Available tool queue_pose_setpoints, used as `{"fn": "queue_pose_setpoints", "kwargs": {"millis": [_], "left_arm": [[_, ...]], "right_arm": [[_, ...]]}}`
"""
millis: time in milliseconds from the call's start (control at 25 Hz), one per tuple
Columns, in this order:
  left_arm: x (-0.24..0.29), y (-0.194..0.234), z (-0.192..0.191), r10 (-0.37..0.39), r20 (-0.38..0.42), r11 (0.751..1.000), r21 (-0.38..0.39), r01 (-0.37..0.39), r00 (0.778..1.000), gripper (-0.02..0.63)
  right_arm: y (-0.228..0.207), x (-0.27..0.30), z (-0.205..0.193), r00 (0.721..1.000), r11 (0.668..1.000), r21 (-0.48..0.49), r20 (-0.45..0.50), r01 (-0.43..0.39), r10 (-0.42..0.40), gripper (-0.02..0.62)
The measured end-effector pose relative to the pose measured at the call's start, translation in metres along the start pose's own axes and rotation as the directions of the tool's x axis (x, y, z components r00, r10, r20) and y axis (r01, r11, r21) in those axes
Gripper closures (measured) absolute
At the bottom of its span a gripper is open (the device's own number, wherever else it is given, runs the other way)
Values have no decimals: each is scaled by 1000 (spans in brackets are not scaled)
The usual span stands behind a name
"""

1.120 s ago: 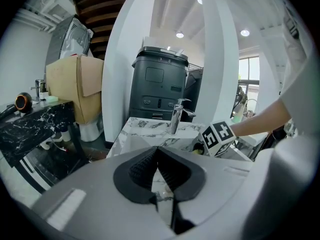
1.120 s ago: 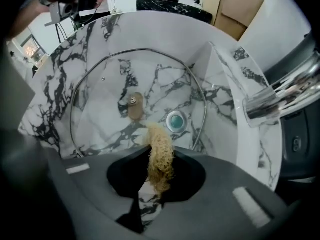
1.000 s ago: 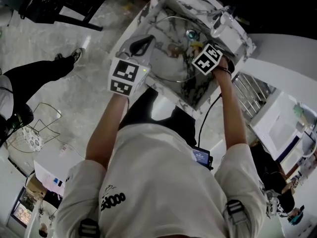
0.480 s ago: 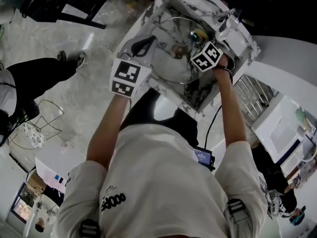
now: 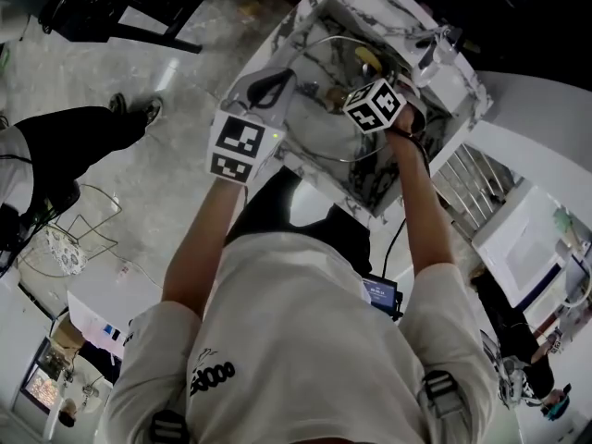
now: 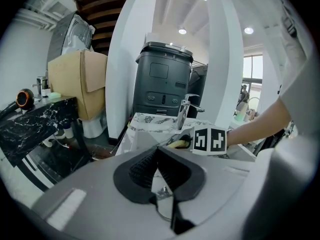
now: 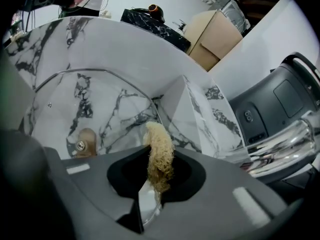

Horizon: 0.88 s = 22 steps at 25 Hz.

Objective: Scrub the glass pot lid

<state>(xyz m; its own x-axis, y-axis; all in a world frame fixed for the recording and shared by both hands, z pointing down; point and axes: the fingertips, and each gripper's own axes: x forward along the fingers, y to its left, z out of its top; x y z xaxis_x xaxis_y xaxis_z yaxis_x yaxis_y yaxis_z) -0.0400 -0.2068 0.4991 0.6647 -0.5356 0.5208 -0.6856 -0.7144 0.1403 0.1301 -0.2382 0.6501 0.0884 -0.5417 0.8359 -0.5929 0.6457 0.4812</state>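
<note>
While person bends over marble sink (image 5: 363, 181), head view: glass pot lid (image 5: 326, 114) inside it, left gripper (image 5: 276, 87) at lid's near rim, right gripper (image 5: 365, 74) above far side.

Left gripper view: jaws pinched onto lid edge.

Right gripper view: jaws clamping tan loofah scrubber (image 7: 159, 156); lid knob (image 7: 81, 145) beyond.

A marble sink (image 7: 125, 54) opens ahead of the right hand-held gripper (image 7: 159, 171), with a chrome faucet (image 7: 285, 144) close on its right. Beyond the left hand-held gripper (image 6: 159, 170) stand a dark grey bin (image 6: 162, 79) and, further left, a cardboard box (image 6: 77, 84). Someone's black-trousered leg (image 5: 74, 141) crosses the floor well to its left.
</note>
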Motion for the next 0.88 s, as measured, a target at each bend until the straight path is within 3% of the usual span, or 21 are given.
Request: {"fn": "queue_pose_setpoints", "kwargs": {"millis": [280,880], "left_arm": [[-2,11,1,11,8,1000,-9,-11,1000,595],[-4,9,-3,6,3,1000,-13,-6,1000,595]], "right_arm": [[20,0,30,998,998,-61,49,-22,25,546],[80,-21,60,976,965,-203,105,-166,190,546]]}}
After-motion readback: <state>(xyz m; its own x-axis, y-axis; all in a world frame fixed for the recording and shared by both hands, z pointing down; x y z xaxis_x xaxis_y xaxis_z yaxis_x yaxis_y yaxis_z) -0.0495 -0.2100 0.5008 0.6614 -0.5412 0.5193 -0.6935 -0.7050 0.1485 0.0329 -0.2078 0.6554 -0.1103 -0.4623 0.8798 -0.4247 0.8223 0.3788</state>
